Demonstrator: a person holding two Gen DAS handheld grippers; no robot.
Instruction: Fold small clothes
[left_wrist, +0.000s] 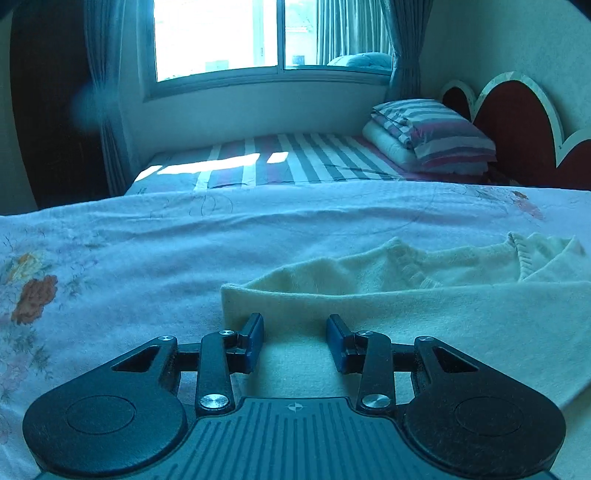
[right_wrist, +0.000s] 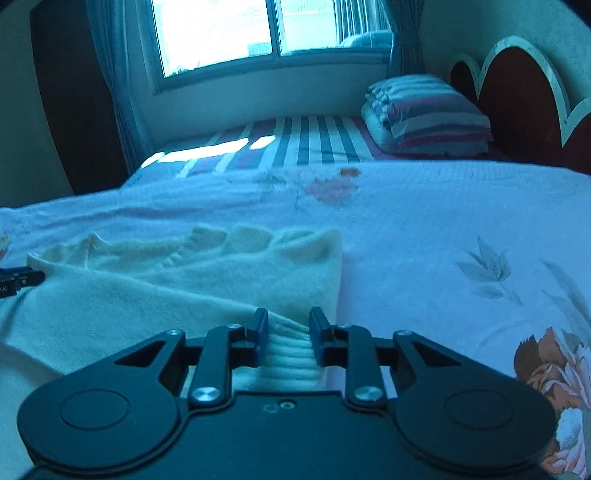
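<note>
A cream knit sweater (left_wrist: 424, 317) lies partly folded on the flowered bedspread (left_wrist: 110, 251) of a bed, its long axis running side to side between the two claws. The left claw (left_wrist: 295, 341) hovers over the sweater's left folded edge, jaws parted with nothing between them, while the right claw (right_wrist: 284, 338) stands at the opposite end, its blue pads (right_wrist: 261, 332) apart but straddling the ribbed hem without pinching it. The garment stretches away from both claws toward the striped pillow (left_wrist: 439, 134); the right claw appears nearer to a grip. Beyond the sweater, the striped sheet (left_wrist: 295, 155), the heart-shaped headboard (left_wrist: 517, 122) and the window (left_wrist: 221, 37) stand well apart; nothing seems to block the next fold.
</note>
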